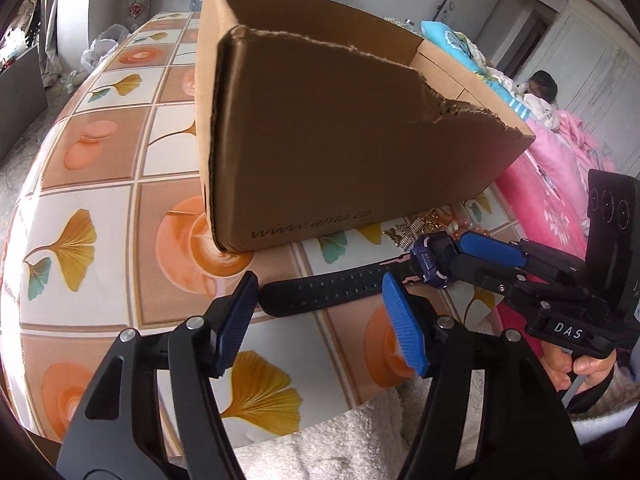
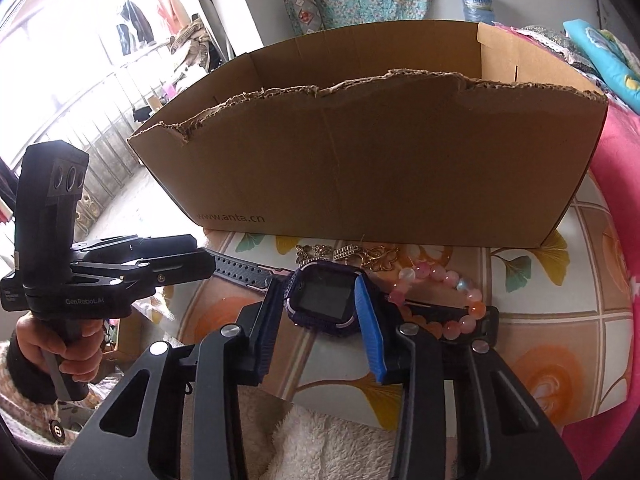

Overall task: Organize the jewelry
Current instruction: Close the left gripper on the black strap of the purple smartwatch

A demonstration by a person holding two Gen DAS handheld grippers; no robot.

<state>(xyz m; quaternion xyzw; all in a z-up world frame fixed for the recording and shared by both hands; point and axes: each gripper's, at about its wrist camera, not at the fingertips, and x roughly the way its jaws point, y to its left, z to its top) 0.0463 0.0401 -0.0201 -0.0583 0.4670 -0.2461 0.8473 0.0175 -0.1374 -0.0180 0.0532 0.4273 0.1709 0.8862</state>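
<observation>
Lying flat on the flower-patterned tablecloth (image 1: 100,240), just in front of the torn cardboard box (image 1: 340,140): a purple watch (image 2: 324,300) with a dark strap (image 1: 332,286), long axis running roughly along the near wall of the box, strap stretched out toward the left hand's side and the square face at the right hand's end, screen up. Around the watch face, the right gripper (image 2: 318,316), one pad set close against each side of the case, jaws narrowed to about its width; firm pressing on the case not certain from the right wrist view, though from the left wrist view the right gripper (image 1: 440,256) appears closed onto the watch body. Over the free end of the strap, the left gripper (image 1: 320,320), jaws apart, the strap passing across the gap between the blue pads and touching neither as far as visible. Just beyond the watch, between it and the box, a small cluster of gold and silver charms (image 2: 348,258). To the right of the watch face, a bracelet of pink and orange beads (image 2: 444,300), lying on the cloth and partly hidden behind the right gripper's finger. At the near edge of the table, a white fluffy towel (image 2: 320,440) beneath both tools.
</observation>
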